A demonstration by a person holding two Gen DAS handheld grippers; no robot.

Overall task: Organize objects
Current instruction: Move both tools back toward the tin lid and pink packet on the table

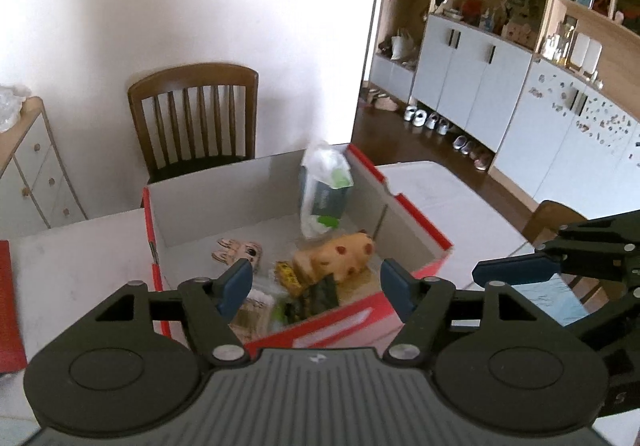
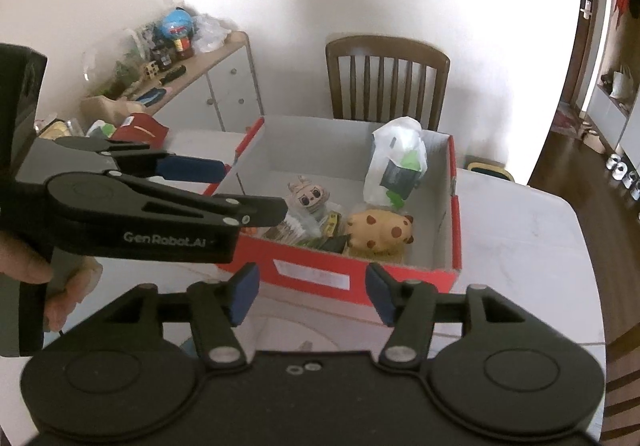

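A red cardboard box [image 2: 320,275] with a white inside stands open on the white table [image 2: 520,246]. In it lie a tan spotted plush animal [image 2: 380,232], a small doll with a big-eyed face [image 2: 306,195], a plastic bag [image 2: 398,166] holding a green-and-grey pack, and several snack packets [image 2: 332,224]. My left gripper [image 1: 316,278] hovers above the box's near wall [image 1: 348,322], open and holding nothing. My right gripper [image 2: 312,290] hangs open in front of the box, nothing between its pads. The left gripper [image 2: 248,190] shows side-on at the box's left.
A wooden chair [image 2: 386,78] stands behind the table. A cluttered sideboard [image 2: 224,86] runs along the left wall. A flat red piece [image 1: 10,306] lies at the table's left edge. A light blue sheet [image 1: 560,298] lies at the right. A person's hand [image 2: 24,262] grips the left handle.
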